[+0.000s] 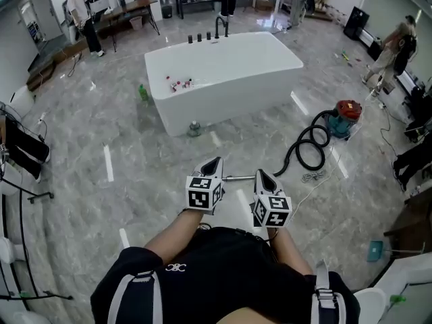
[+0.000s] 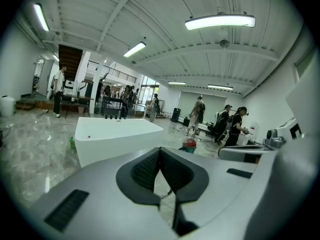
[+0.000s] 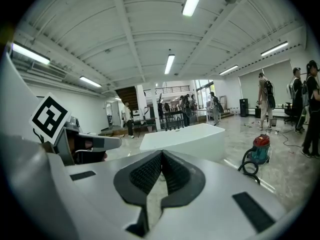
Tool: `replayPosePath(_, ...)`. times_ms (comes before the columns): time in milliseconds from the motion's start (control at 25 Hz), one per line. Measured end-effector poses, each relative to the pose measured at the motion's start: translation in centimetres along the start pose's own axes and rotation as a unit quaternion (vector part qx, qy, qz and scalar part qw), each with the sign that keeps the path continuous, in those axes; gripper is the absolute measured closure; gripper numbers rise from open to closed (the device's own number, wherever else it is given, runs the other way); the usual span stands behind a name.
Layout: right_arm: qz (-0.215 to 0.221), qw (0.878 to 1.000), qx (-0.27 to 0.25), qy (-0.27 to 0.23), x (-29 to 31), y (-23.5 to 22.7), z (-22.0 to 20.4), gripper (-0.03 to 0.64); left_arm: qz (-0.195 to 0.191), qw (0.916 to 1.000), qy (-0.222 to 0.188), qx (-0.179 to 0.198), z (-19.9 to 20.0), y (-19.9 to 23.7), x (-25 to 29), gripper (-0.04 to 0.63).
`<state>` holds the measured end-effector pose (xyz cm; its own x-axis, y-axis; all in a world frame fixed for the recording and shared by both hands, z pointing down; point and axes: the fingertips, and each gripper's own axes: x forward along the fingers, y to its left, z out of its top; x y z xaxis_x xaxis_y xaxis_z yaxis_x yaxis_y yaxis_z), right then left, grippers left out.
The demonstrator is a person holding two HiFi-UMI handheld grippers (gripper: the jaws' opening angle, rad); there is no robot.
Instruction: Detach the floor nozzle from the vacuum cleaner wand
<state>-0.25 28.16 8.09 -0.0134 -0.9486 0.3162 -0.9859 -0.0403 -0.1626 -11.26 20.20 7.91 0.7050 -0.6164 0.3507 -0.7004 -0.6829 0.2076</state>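
Observation:
The vacuum cleaner (image 1: 347, 116), a red and teal canister, stands on the marble floor at the right, and its black hose (image 1: 309, 147) coils toward me. A short piece of silver wand (image 1: 239, 178) shows on the floor between my two grippers; the floor nozzle is hidden. My left gripper (image 1: 215, 161) and right gripper (image 1: 262, 175) hang side by side in front of my body, both shut with nothing in them. In the left gripper view the closed left gripper (image 2: 160, 152) points toward the canister (image 2: 189, 144). The right gripper (image 3: 161, 157) is shut too, with the canister (image 3: 260, 148) to its right.
A white bathtub (image 1: 270, 79) with black taps stands ahead in mid floor, a green bottle (image 1: 143, 92) at its left end. Several people stand at the back and right. A dark rack (image 1: 20, 154) is at the left, and loose cord (image 1: 312, 177) lies by the hose.

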Motion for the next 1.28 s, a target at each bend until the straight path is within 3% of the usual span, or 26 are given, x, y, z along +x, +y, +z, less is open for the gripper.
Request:
replayPosePath(200, -0.002, 1.000, 0.003, 0.009, 4.2, -0.3, 1.0, 0.611, 0.004, 0.9998, 0.016, -0.014, 0.8, 3.7, 3.3, 0.588)
replayPosePath(440, 0.004, 0.999, 0.028, 0.033, 9.0, -3.7, 0.7, 0.611, 0.012, 0.9989, 0.043, -0.016, 0.9, 4.9, 8.4, 0.588)
replayPosePath(960, 0.096, 0.995, -0.024, 0.031, 23.5, -14.6, 6.4, 0.611, 0.086, 0.9948, 0.038, -0.038, 5.4, 6.0, 23.0, 0.588)
replayPosePath(1280, 0.152, 0.981, -0.050, 0.105, 28.7, -17.1, 2.1, 0.611, 0.152, 0.9801, 0.079, -0.100, 1.0, 9.7, 24.2, 0.586)
